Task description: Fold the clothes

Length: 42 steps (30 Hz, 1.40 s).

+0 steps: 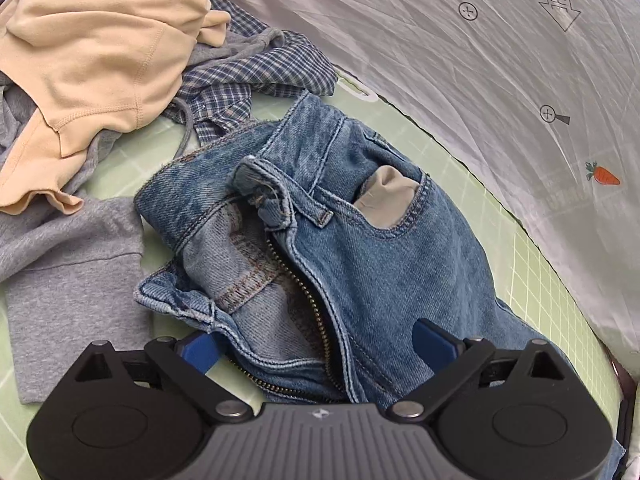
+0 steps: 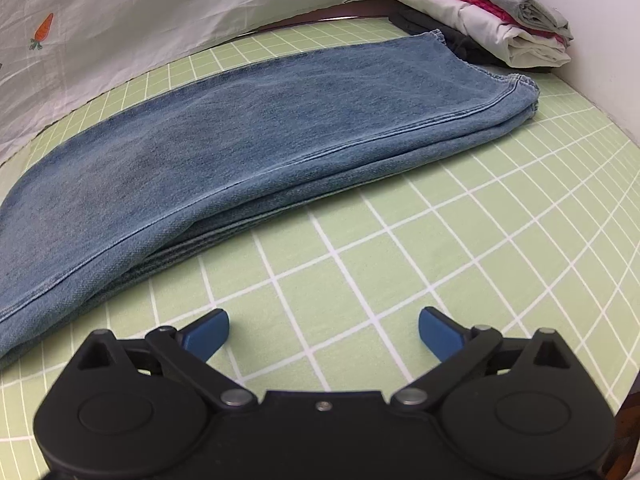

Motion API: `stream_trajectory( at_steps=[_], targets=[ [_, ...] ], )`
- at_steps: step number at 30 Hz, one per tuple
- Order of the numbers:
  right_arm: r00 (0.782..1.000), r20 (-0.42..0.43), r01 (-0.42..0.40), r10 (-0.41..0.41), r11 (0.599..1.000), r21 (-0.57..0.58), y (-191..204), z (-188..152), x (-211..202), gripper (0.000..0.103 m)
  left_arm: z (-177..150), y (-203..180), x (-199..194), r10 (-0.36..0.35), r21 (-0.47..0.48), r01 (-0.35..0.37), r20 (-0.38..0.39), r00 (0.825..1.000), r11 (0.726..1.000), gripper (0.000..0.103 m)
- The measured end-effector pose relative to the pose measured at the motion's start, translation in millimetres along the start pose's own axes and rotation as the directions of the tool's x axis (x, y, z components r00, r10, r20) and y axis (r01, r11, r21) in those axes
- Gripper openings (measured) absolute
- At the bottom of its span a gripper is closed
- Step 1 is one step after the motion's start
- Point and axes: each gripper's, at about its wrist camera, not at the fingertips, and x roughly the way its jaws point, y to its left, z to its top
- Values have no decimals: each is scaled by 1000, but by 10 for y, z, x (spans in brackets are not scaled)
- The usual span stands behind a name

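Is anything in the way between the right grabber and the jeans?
Nothing visible is. The right grabber hangs open over bare green checked sheet, and the jeans lie just beyond it to the upper left with only sheet between. The folded pile sits far off in the corner, past the leg ends.

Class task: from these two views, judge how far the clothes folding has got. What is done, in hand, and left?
Done: a folded stack sits in the far corner. In hand: the jeans lie folded lengthwise, legs stacked; both grippers are open, the left gripper over the waistband with denim between its jaws, the right gripper over bare sheet. Left: folding the jeans shorter, then the peach top, plaid shirt and grey hoodie.
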Motion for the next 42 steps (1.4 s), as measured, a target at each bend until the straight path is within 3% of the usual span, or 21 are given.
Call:
stream_trajectory(
  at_steps=[6,9,13,16,19,24,31,36,42],
  targets=[
    [1000,23,-1,1,1000,-17,84,61,57,103,14,118,-5,-21,-72,24,45,999,997,98],
    [1000,20,-9,10,999,-30,104,106,87,103,30,141,-93,109,-41,-105,115,987,994,98],
    [1000,10,-10,10,1000,-24,115,142,107,103,121,345,-118,91,-85,-82,109,990,993,98],
    [999,13,-44,43,998,44,-10,212,107,103,166,403,-108,74,-95,-64,107,991,993,98],
    [997,52,-57,48,980,190,-328,293,38,103,202,344,-65,74,-54,-68,112,991,996,98],
    [987,140,27,-78,942,334,-1029,406,-275,103,251,263,81,88,-19,-86,93,992,996,99],
    [936,205,137,-285,833,535,-1969,260,-847,103,361,284,218,107,-56,-102,77,991,993,100],
    [917,203,167,-343,793,586,-2258,116,-1045,103,420,276,252,118,-70,-112,79,990,991,102],
    [919,203,161,-337,792,589,-2280,67,-1031,103,470,250,236,146,-120,-136,77,986,983,97]
  ],
)
